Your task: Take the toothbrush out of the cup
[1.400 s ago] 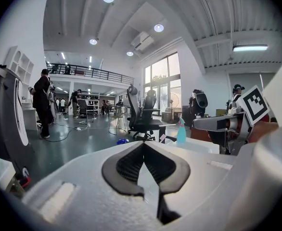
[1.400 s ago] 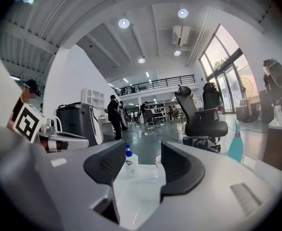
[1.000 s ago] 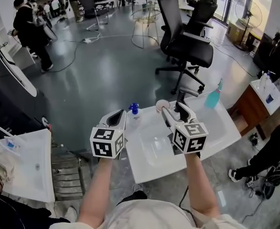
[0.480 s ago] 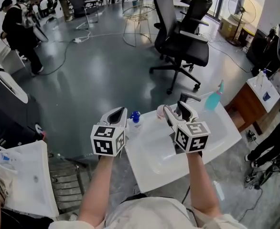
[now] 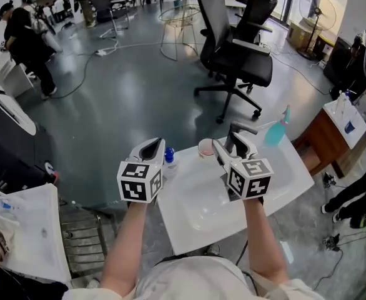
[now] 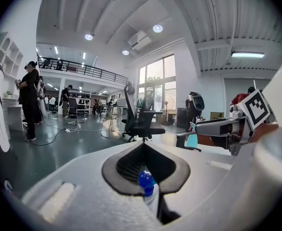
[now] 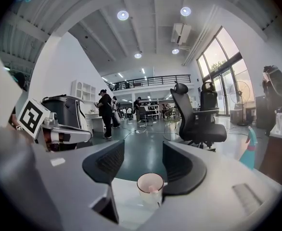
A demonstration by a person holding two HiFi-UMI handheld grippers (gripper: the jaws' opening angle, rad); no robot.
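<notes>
1. Right gripper [image 7: 143, 150] [image 5: 228, 146]: jaws wide apart, clamped on nothing, held over the far side of a white sink [image 5: 276, 174].
2. Cup [image 7: 149, 186] [image 5: 206, 147]: upright on the sink's far rim, low in the gap between the right gripper's jaws and nearer the right-hand one, partly covered by that jaw's edge. No telling whether touched by it. From the head view, just left of that gripper's tips.
3. Toothbrush [image 7: 153, 189]: inside the cup, showing only as a small pink bit at the mouth. Too small to pick out from the head view.
4. Left gripper [image 6: 142, 146] [image 5: 152, 147]: jaws brought together, tips meeting, nothing between them. Held level with the right gripper, at the sink's left edge.
5. Bottle [image 6: 146, 182] [image 5: 168, 157] with a blue cap: upright just past the closed jaws, at the sink's far left corner, between the left gripper and the cup.
6. Faucet [image 5: 244, 129]: dark, at the sink's far rim, right behind the right gripper's tips.
7. Teal spray bottle [image 5: 275, 132] [image 7: 249, 153]: upright at the sink's far right corner, beside the faucet.
8. Black office chair [image 5: 236, 49] [image 7: 198, 114]: on the grey floor beyond the sink, well apart from it.
9. Person [image 5: 24, 39] in dark clothes: standing far off at the left.
</notes>
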